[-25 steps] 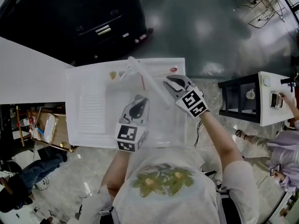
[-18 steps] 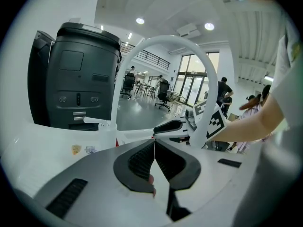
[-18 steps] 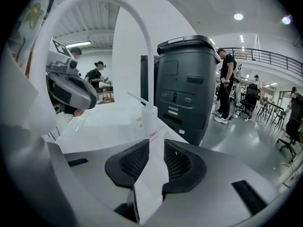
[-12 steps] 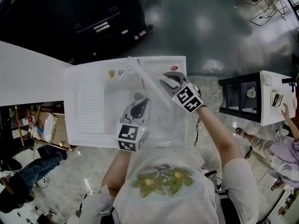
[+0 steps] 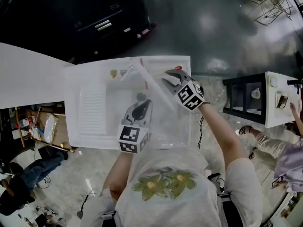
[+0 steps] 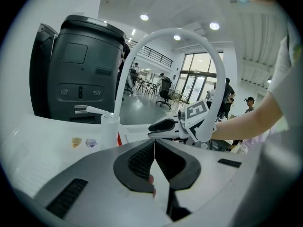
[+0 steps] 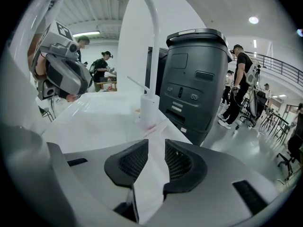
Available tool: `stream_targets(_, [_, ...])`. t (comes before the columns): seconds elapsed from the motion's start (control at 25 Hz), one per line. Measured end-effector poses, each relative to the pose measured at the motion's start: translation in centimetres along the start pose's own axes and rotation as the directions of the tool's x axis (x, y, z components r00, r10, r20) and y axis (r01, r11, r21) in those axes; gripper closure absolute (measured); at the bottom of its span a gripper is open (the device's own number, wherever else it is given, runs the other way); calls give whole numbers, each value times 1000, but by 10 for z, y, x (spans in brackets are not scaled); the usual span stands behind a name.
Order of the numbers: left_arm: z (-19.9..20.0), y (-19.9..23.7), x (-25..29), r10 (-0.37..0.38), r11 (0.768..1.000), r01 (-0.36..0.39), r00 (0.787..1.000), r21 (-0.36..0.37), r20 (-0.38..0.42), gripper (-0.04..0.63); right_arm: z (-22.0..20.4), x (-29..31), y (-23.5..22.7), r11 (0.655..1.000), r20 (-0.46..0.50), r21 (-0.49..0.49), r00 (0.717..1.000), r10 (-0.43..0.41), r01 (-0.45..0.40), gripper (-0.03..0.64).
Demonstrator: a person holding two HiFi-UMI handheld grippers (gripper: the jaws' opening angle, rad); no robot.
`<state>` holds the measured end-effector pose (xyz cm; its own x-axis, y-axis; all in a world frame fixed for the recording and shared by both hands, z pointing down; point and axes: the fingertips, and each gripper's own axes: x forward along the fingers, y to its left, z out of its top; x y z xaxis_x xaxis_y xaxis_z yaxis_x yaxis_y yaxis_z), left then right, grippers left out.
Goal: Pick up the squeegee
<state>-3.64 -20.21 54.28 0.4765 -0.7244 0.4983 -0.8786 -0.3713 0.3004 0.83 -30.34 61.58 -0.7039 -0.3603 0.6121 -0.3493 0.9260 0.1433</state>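
At the back of the white sink (image 5: 183, 65), just past the foot of the tap (image 5: 152, 86), lies a thin red-marked strip that I take to be the squeegee (image 5: 145, 82), flat on the counter (image 5: 75, 86). The right gripper (image 5: 169, 78) hovers close beside it, its jaws only a narrow gap apart with nothing between them. The left gripper (image 5: 141, 106) hangs over the basin, jaws pressed together and holding nothing.

The main risk is the tap's arched spout, which runs right past the right gripper: a reach straight in could knock against it. The squeegee also looks slim and lies flat, so jaws this narrow may land on top and push it away instead of straddling it. A nudge could slide it off the ledge into the basin or wedge it against the tap's foot.
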Motion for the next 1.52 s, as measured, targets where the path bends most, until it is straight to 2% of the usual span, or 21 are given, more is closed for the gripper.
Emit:
stream_targets(0.88, [0, 12, 6, 19, 1000, -19, 1000, -20, -6, 583, -14, 33, -8, 972, -102, -231, 995, 17, -41, 509])
stream_targets(1.52, [-1, 14, 6, 20, 1000, -20, 1000, -19, -15, 583, -20, 46, -11, 958, -161, -269, 986, 51, -93, 508])
